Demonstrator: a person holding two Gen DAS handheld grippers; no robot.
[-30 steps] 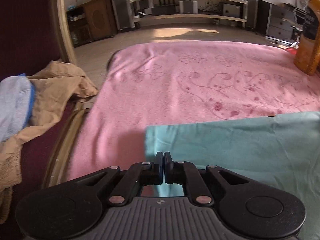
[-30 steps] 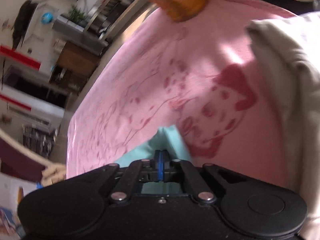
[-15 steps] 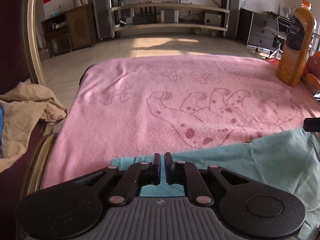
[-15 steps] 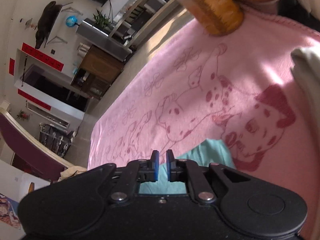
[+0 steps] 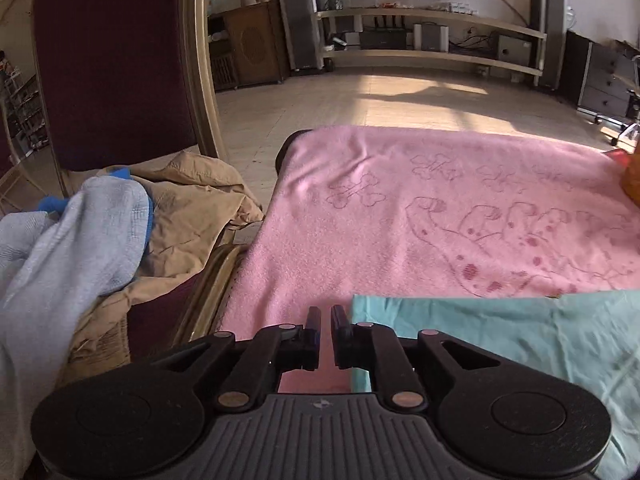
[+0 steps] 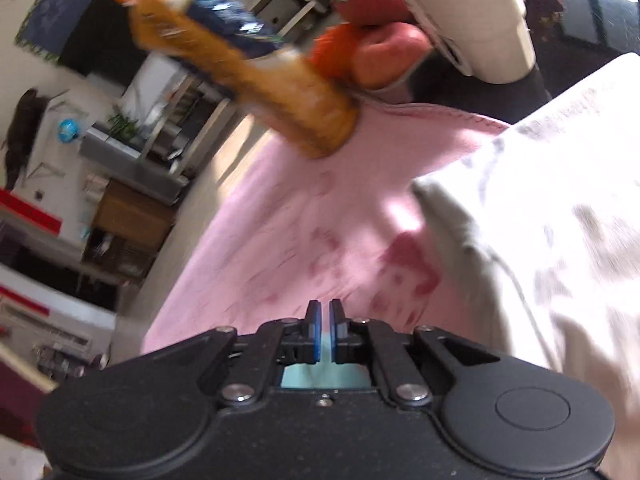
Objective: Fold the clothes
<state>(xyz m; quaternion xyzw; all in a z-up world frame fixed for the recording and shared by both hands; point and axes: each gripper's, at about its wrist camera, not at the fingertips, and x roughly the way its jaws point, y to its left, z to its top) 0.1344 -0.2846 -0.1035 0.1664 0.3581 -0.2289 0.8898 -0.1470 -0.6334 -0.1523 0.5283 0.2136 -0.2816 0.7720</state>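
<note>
Lying flat on fuzzy pink blanket (image 5: 360, 232) with dog and bone print: smooth teal cloth (image 5: 500, 336), straight-edged, lower right of left view. Hovering just left of its corner: left gripper (image 5: 325, 320), jaws slightly apart, holding nothing. Right gripper (image 6: 324, 320) also narrowly parted, empty, teal peeking beneath. Piling on chair (image 5: 116, 60): tan garment (image 5: 192, 208), pale blue knit (image 5: 80, 240). Blurring beyond: orange bottle (image 6: 248, 68), white printed fabric (image 6: 560, 216).
</note>
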